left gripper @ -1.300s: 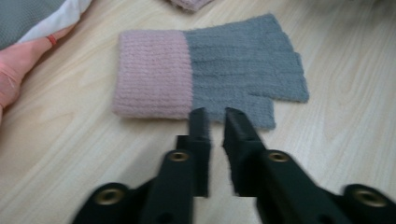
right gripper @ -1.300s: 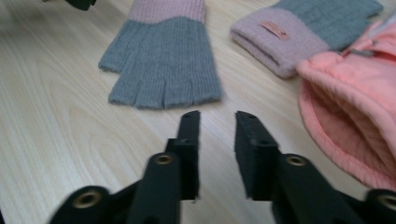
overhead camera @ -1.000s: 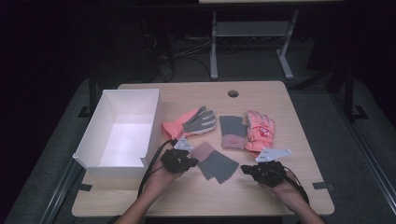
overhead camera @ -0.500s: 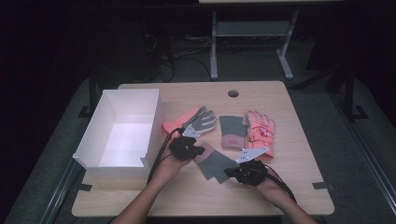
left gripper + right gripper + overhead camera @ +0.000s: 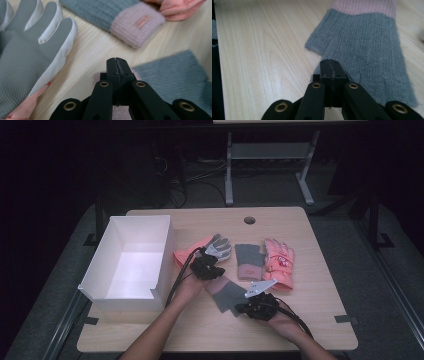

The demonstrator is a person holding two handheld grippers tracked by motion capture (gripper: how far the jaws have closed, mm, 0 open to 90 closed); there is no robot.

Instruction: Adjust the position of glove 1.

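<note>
Pinching near grey knit glove [image 5: 227, 294]: both hand-held grippers closed, grip seemingly | gloves: 4 | box [image 5: 131, 265]: 1

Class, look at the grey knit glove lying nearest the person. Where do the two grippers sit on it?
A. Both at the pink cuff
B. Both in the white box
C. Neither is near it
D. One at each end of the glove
D: the left gripper sits at the pink cuff end of the grey knit glove, and the right gripper at its opposite grey end.
</note>
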